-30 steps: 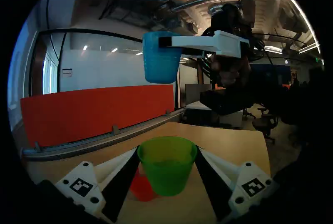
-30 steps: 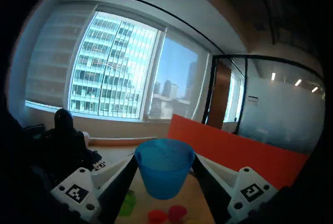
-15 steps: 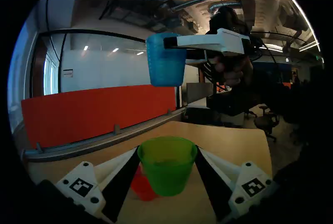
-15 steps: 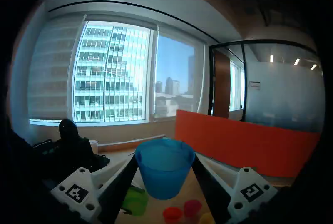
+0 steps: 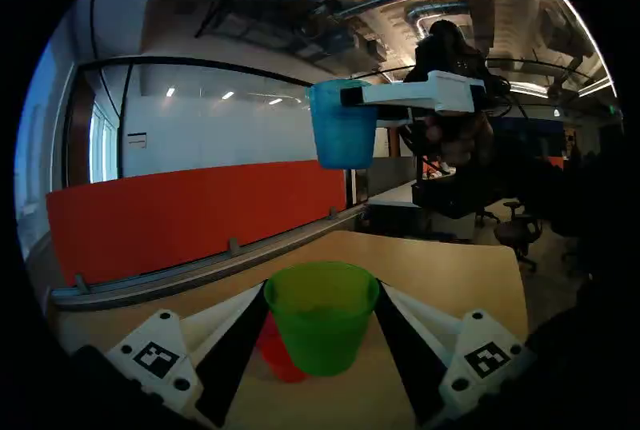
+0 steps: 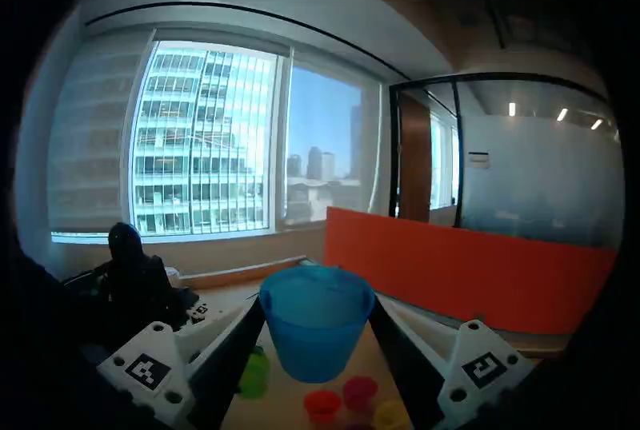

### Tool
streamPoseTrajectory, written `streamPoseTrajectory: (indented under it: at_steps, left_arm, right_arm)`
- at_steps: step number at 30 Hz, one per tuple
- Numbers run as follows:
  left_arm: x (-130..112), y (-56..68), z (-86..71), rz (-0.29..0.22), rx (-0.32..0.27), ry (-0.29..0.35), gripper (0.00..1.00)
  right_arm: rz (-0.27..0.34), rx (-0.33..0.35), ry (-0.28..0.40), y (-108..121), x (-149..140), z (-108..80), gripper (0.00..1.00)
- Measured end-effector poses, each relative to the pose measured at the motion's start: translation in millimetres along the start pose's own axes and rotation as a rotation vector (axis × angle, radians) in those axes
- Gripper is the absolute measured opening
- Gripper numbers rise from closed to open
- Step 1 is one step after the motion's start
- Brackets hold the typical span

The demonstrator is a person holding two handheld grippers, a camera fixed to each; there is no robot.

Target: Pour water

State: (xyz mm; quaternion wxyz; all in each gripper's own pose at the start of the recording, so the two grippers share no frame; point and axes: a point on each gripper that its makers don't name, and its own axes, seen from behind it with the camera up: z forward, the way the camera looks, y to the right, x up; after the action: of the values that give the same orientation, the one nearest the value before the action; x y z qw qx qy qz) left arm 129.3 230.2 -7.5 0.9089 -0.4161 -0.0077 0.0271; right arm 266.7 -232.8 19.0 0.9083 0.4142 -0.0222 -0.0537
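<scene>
While the blue cup (image 5: pixel 342 125) hangs high, the risk: water poured from that height, in my judgement, would splash or miss the green cup (image 5: pixel 322 318), since the two rims are well apart and the blue cup sits beyond it, not over it
Second risk: a quick tip of the wrist could send water onto the table (image 5: pixel 448 270) or onto the red cup (image 5: pixel 280 354) just beside the green one
Third risk: both cups are smooth and tapered, so a loose squeeze could let one slide down between the fingers
Right gripper (image 6: pixel 316 304): raised and held level by a hand (image 5: pixel 456 130), fingers closed narrow against both sides of the blue cup, which is upright
Left gripper (image 5: pixel 322 302): low over the table, fingers pressed to either side of the green cup, upright and lifted clear of the tabletop as far as can be judged
Water: level in either cup cannot be told
Also below: small red (image 6: pixel 322 406), pink (image 6: pixel 360 392) and yellow (image 6: pixel 392 412) cups on the table
</scene>
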Motion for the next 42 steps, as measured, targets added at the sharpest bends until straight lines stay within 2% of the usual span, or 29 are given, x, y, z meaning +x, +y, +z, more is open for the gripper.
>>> streamPoseTrajectory:
  at_steps: [9,18,27,42]
  left_arm:
    - [-5.6,-10.4,-7.1,0.003,0.022,-0.015,0.88]
    - [-8.2,-18.4,-11.7,0.006,0.039,-0.030,0.88]
    - [-12.1,-22.8,-14.5,0.006,0.046,-0.045,0.88]
    - [-34.1,-27.3,-16.8,-0.024,0.030,-0.119,0.88]
  right_arm:
    - [-0.017,-0.044,-0.022,14.7,-19.8,-22.5,0.91]
    - [-0.004,-0.062,-0.002,25.3,-24.2,-41.8,0.91]
    - [0.014,-0.058,-0.005,27.4,-29.1,-48.4,0.92]
    - [-0.024,-0.031,-0.105,21.6,-69.7,-50.0,0.92]
